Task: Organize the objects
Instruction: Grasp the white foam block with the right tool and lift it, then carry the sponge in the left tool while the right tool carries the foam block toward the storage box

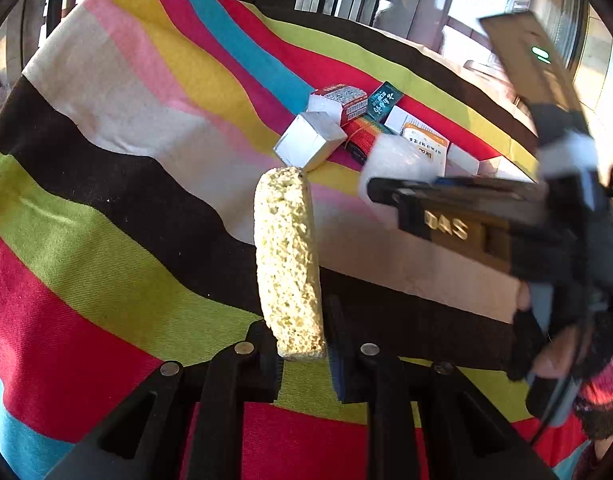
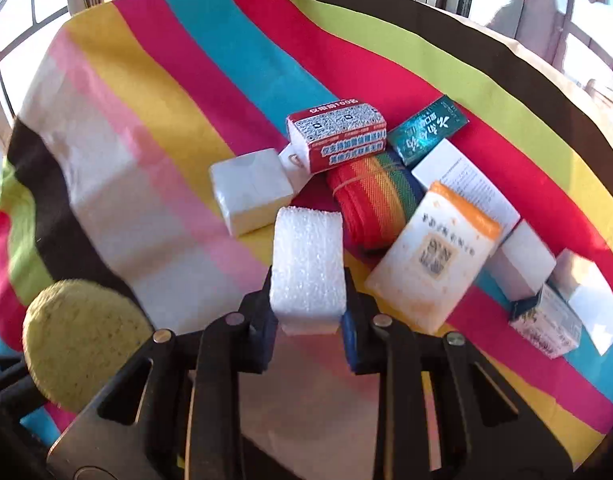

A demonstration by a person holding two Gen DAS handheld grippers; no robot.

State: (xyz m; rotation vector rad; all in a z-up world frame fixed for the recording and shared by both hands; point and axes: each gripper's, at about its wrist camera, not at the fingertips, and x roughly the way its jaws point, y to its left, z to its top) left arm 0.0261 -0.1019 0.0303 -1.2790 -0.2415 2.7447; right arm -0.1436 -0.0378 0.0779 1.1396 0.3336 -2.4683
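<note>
Striped cloth (image 2: 154, 92) in bright bands covers the table, with windows behind its far edge. Left gripper (image 1: 300, 354) pinches the lower end of a yellow sponge (image 1: 286, 256), held upright and clear of the cloth, presumably so it can be carried without dragging. Right gripper (image 2: 308, 320) clamps a white foam block (image 2: 308, 268) between its blue pads (image 2: 352, 340), gripped near its base so most of the block stands free above the jaws; from the left wrist view this gripper reaches in from the right-hand edge. Toward the far right of the cloth lies the unsorted cluster: a red printed box (image 2: 338, 132) leaning on a white box (image 2: 250, 188), a teal packet (image 2: 428, 130), a rainbow strap roll (image 2: 372, 196) and an orange-edged pouch (image 2: 434, 264), overlapping or touching. Smaller boxes (image 2: 542, 300) sit nearer the right edge. Both soft items appear lifted away from the pile, probably for grouping on the bare left half of the cloth.
</note>
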